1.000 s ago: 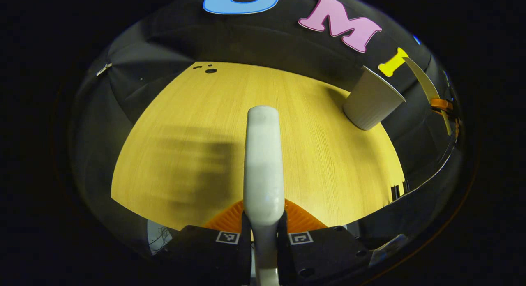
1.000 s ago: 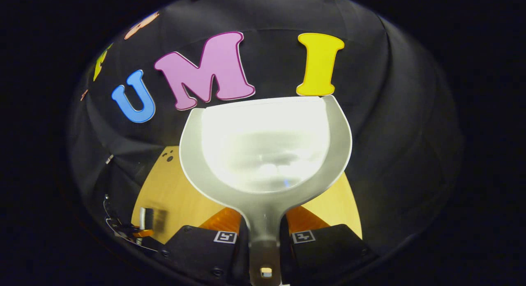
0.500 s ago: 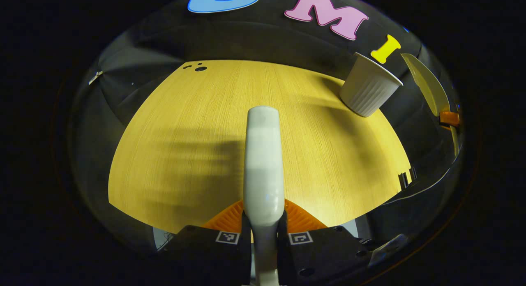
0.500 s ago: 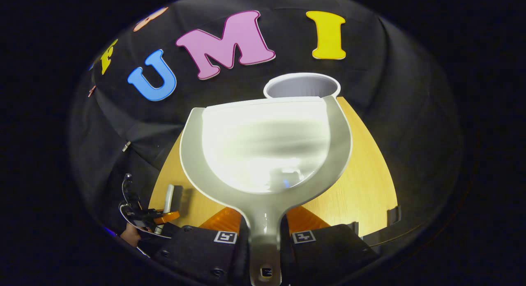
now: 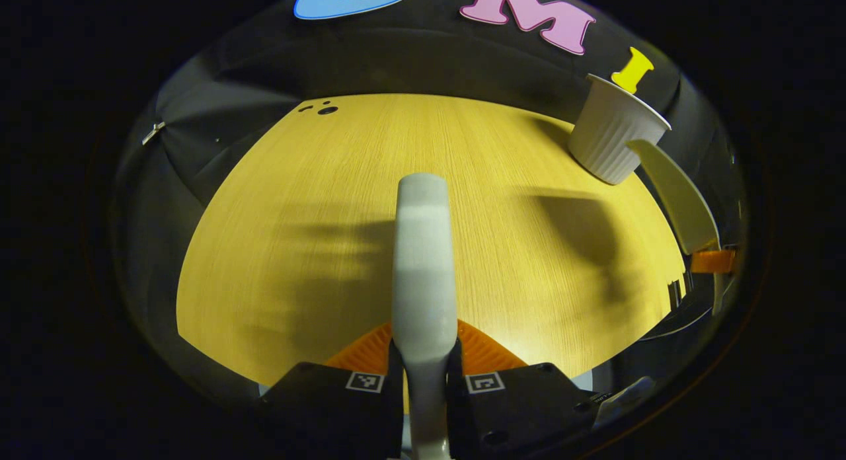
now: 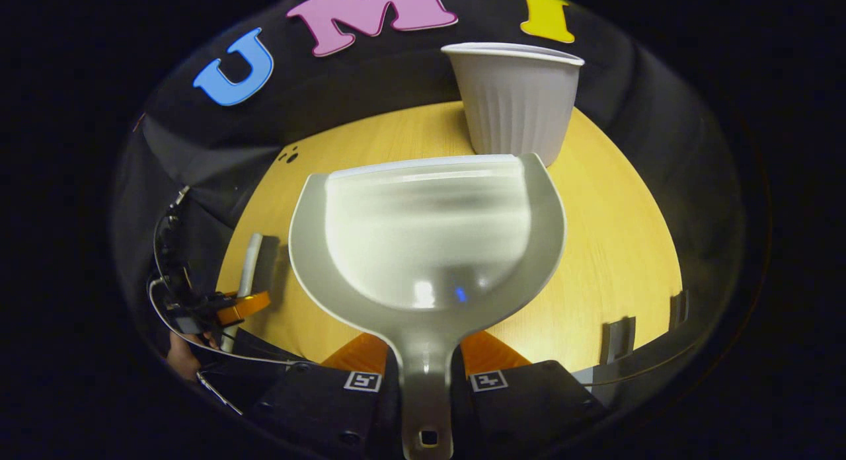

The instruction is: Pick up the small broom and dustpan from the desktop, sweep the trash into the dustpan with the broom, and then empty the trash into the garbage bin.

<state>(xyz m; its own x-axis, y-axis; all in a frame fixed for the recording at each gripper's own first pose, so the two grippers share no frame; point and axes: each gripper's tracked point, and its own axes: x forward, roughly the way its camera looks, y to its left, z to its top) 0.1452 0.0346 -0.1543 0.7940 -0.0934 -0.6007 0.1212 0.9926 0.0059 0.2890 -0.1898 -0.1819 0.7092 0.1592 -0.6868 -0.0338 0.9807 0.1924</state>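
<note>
1. White plastic fills the middle of the left gripper view: the broom [image 5: 423, 262] is clamped between both fingers of the left gripper [image 5: 423, 381], its long axis running straight ahead of the gripper, out over the wooden desktop [image 5: 317, 202].
2. Ahead and to the right of the left gripper stands the ribbed white garbage bin [image 5: 615, 143], upright on the desktop. Just beside it the dustpan [image 5: 674, 195] shows edge-on.
3. In the right gripper view, both fingers of the right gripper [image 6: 426, 381] press on the dustpan's [image 6: 426, 235] handle. The handle runs forward along the fingers and the scoop opens away from the gripper, its front lip toward the garbage bin [image 6: 515, 103].
4. The bin stands just beyond that lip, slightly right of the gripper's line. No trash can be made out in the scoop.
5. Far to the left of the right gripper, the left gripper [image 6: 238, 308] and its broom [image 6: 250, 262] show low over the desktop [image 6: 615, 248].
6. Compared with 0.5 s ago, the right gripper view has tipped downward: the bin's whole side now shows above the lip rather than just its rim. In the left gripper view the dustpan has dropped lower beside the bin; the broom's grip is unchanged.
</note>
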